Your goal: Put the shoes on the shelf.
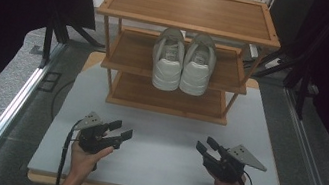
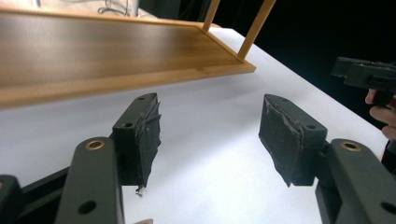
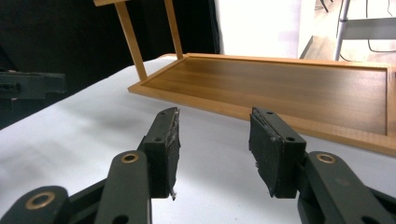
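Left tool (image 1: pixel 121 131): jaws spread, nothing between them, low over the white table (image 1: pixel 160 168). Right tool (image 1: pixel 206 146): likewise spread and empty, near the table's right front. Beyond both, a wooden shoe rack (image 1: pixel 191 8); on its middle shelf a pair of white sneakers (image 1: pixel 182 62), side by side, heels outward. Likely light, soft-sided, firm at the sole; best taken at the heel collar.

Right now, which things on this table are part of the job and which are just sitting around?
In the job:
- left tool, open, empty
- right tool, open, empty
- pair of white sneakers on the middle shelf
- wooden shoe rack

Just there:
- white table mat
- black curtains
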Motion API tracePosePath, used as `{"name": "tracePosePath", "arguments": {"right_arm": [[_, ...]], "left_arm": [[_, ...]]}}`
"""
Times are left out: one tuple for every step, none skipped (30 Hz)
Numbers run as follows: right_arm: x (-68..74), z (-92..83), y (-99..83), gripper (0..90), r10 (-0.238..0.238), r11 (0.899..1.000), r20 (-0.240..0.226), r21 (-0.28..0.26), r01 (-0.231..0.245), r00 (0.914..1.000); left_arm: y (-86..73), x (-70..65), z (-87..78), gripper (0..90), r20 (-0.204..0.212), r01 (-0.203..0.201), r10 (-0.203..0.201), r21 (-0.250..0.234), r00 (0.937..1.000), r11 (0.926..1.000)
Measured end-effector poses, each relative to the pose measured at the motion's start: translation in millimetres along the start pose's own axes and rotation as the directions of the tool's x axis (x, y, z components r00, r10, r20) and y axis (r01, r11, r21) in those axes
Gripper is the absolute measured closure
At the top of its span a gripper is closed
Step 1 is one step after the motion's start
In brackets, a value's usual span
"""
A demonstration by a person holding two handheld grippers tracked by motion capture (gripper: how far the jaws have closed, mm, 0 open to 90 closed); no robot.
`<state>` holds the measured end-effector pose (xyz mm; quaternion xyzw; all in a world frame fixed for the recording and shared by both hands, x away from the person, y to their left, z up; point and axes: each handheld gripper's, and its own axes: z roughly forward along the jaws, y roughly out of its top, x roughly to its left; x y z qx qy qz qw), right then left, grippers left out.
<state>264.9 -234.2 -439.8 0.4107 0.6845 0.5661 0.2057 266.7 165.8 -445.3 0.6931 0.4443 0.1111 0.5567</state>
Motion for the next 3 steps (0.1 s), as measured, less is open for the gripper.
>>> {"name": "tracePosePath", "arguments": {"right_arm": [[-1.1, 1.5, -2.5, 52.2, 0.007, 1.0, 0.006, 0.007, -0.007, 1.0], [-1.1, 1.5, -2.5, 52.2, 0.007, 1.0, 0.006, 0.007, -0.007, 1.0], [-1.6, 2.0, -3.6, 52.0, 0.007, 1.0, 0.009, 0.008, -0.007, 0.9999]], "left_arm": [[-1.1, -1.3, 1.2, 37.9, -0.004, -0.005, 0.005, 0.008, 1.0, 1.0], [-1.1, -1.3, 1.2, 37.7, -0.004, -0.005, 0.005, 0.008, 1.0, 1.0], [-1.1, -2.1, 1.0, 37.4, -0.01, -0.012, 0.012, 0.009, 0.9999, 0.9999]]}}
